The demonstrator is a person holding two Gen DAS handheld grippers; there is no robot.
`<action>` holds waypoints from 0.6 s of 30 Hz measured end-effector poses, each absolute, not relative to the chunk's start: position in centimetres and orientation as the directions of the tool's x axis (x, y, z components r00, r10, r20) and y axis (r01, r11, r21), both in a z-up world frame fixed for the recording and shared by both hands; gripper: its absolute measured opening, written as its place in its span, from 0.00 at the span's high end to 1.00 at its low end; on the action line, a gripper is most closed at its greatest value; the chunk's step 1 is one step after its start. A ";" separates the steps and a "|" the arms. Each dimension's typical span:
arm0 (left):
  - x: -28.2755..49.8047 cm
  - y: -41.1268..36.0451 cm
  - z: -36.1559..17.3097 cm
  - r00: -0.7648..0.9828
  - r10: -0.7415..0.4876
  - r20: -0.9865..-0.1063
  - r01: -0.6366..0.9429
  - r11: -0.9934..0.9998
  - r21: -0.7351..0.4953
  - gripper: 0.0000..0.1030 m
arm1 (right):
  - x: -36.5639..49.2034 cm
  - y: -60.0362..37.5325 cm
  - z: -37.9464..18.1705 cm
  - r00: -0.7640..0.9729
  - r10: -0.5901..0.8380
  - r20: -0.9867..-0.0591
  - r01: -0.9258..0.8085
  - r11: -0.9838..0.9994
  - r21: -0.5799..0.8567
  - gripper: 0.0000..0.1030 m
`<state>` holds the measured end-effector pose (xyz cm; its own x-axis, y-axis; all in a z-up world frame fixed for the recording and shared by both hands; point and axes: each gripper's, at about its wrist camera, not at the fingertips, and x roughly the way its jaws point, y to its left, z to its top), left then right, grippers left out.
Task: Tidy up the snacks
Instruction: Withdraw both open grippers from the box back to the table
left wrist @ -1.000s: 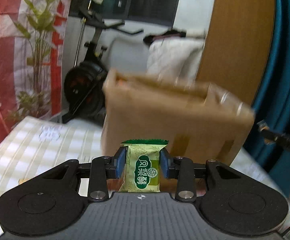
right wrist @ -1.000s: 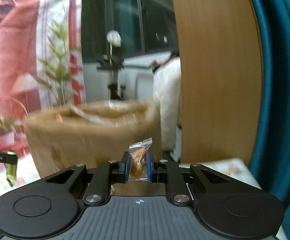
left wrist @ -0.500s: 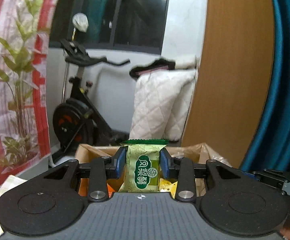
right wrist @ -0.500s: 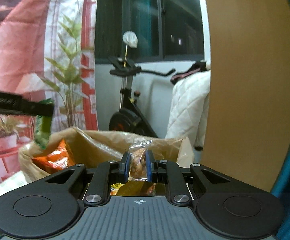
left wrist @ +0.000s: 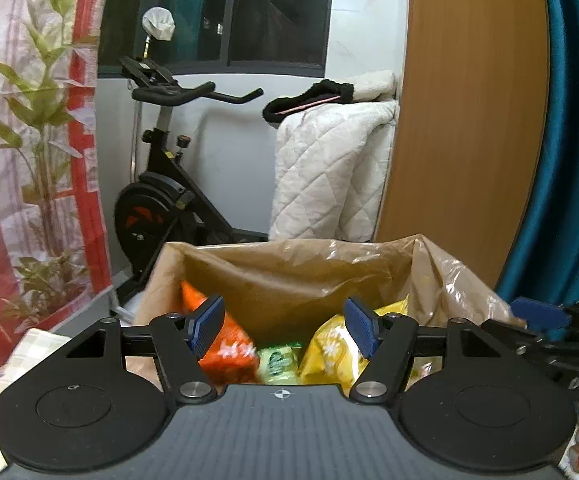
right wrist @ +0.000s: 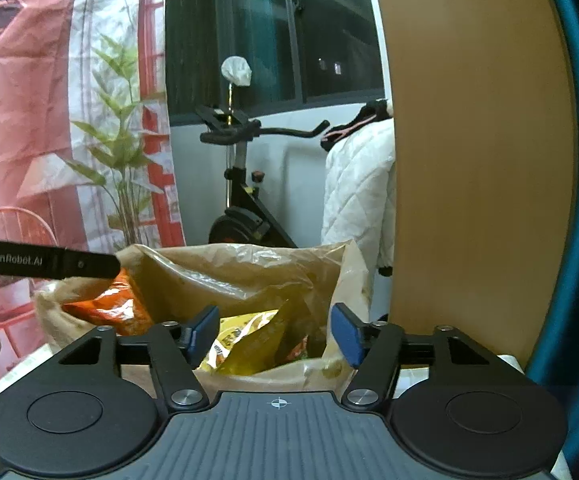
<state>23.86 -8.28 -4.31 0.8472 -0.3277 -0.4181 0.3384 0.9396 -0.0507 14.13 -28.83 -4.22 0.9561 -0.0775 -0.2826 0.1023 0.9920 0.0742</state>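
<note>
Both grippers are hanging over a brown box [left wrist: 289, 276] lined with a crinkly plastic bag [right wrist: 249, 268], and both are letting go. The left gripper [left wrist: 285, 326] is opening its jaws, and nothing is sitting between its blue pads [left wrist: 205, 322]. Just below the gap, a small green snack packet [left wrist: 277, 362] is lying in the box, loose, between an orange snack bag [left wrist: 229, 344] and a yellow snack bag [left wrist: 333, 348] (the green one looks a bit blurry).

The right gripper [right wrist: 275, 332] is opening its jaws too, and its pads are pressing on nothing. Under it a yellow packet [right wrist: 249, 340] is lying in the box, with an orange packet [right wrist: 109, 308] further to the left. The left tool's black arm is poking in from the left edge of that view.

Behind the box an exercise bike [left wrist: 161, 208] is standing next to a white quilt [left wrist: 329, 176] and a wooden panel [left wrist: 469, 120].
</note>
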 end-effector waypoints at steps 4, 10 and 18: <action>21.6 -6.7 -3.9 0.857 -0.307 -0.414 0.316 0.948 -0.048 0.32 | 12.1 -28.3 -4.1 0.962 -0.066 -0.266 0.098 0.990 0.106 0.33; 17.5 -4.2 -3.9 0.868 -0.277 -0.413 0.278 0.959 -0.059 0.31 | 9.0 -27.4 -4.7 0.962 -0.049 -0.270 0.088 0.987 0.136 0.30; 13.2 1.2 -5.4 0.849 -0.231 -0.476 0.187 0.973 -0.139 0.32 | 5.4 -26.4 -6.9 0.949 -0.027 -0.313 0.089 0.979 0.184 0.28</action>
<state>13.22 1.24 -5.44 0.8487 -0.2307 -0.4758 0.1867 0.9726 -0.1386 5.43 -26.40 -6.92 0.9492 -0.0275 -0.3134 0.0892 0.9788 0.1844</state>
